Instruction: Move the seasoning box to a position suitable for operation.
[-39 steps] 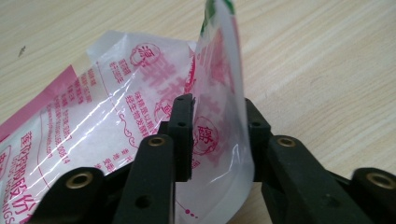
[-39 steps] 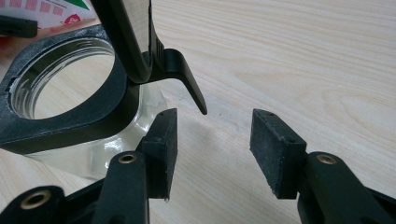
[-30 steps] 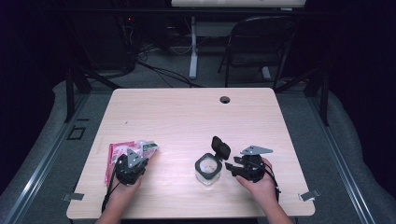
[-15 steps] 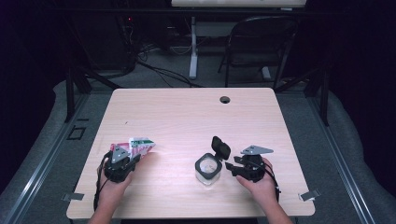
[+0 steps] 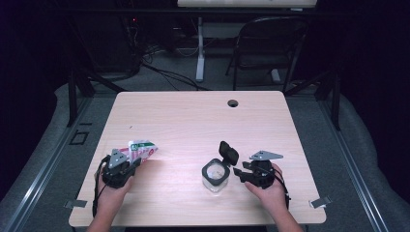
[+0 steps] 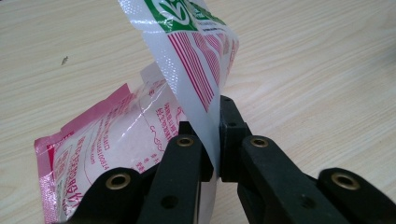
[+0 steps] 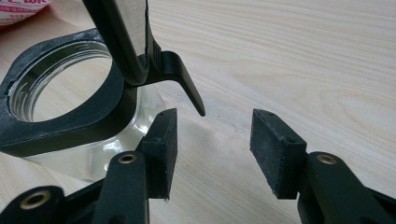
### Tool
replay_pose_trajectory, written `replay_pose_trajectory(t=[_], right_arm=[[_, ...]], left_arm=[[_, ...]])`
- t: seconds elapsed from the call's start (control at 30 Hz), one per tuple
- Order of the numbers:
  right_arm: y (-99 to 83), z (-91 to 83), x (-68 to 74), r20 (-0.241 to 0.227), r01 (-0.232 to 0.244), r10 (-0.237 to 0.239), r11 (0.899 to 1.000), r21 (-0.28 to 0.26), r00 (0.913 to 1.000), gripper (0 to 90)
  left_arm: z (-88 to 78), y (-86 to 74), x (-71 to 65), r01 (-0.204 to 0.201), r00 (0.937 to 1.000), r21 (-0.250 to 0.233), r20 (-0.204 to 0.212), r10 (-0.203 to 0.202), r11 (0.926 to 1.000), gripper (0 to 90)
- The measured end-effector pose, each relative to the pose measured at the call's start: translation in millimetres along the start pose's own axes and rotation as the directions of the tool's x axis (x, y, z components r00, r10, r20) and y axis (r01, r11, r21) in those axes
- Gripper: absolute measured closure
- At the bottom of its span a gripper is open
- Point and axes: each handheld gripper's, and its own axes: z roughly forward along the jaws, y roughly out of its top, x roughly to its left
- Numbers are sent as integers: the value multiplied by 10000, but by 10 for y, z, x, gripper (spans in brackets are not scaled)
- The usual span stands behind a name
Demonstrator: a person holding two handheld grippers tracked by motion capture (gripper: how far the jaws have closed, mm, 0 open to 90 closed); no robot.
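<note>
A clear plastic pouch [image 6: 187, 70] printed in pink and green lies at the table's front left [image 5: 140, 150]. My left gripper [image 6: 212, 154] is shut on one edge of the pouch and lifts that edge off the wood; its jaws have just been closing with the pouch between them. A clear glass jar [image 5: 214, 175] with a black collar and a raised black flip lid [image 5: 228, 152] stands at the front centre. My right gripper [image 5: 239, 173] rests open just right of the jar [image 7: 70, 116], nothing between its pads [image 7: 278, 151].
The light wooden table [image 5: 193, 121] has a round cable hole [image 5: 233, 103] near its far edge. A black chair [image 5: 266, 53] and a white desk leg [image 5: 200, 48] stand on the floor beyond the table. Cables trail there too.
The left hand has drawn back toward the front left edge with the pouch, whose gripped edge has come up off the table. The right hand and the jar have stayed put.
</note>
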Motion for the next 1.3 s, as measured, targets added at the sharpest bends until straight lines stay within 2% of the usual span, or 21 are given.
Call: replay_pose_trajectory(t=[0.3, 0.53, 0.77, 0.93, 1.0, 1.17, 1.3], right_arm=[[-1, -5, -3, -15, -38, 37, 10000, -64, 10000, 511], [-3, -17, -5, 42, -78, 79, 9999, -154, 10000, 510], [-3, -6, -1, -4, -112, 112, 9999, -123, 9999, 510], [-8, -4, 3, -4, -146, 146, 9997, -186, 9999, 510], [-4, -13, -4, 16, -95, 95, 9999, -132, 10000, 510], [-4, -13, -8, 9, -144, 145, 9996, -259, 9999, 510], [-2, -20, -6, -37, -169, 168, 9996, -230, 9999, 510]], left_arm=[[-38, 67, 19, -338, 9994, 183, -103, 340, 9993, 884], [-160, 205, 65, -556, 9978, 29, -360, 557, 9984, 886], [-365, 408, 170, -816, 9929, -305, -890, 786, 9962, 891], [-608, 641, 240, -1118, 9869, -702, -1246, 1025, 9912, 898], [-691, 725, 236, -1200, 9869, -852, -1182, 1095, 9891, 899], [-760, 876, 113, -1252, 9914, -1326, -542, 1190, 9832, 900], [-678, 959, -68, -1622, 9867, -1297, -156, 1616, 9782, 900]])
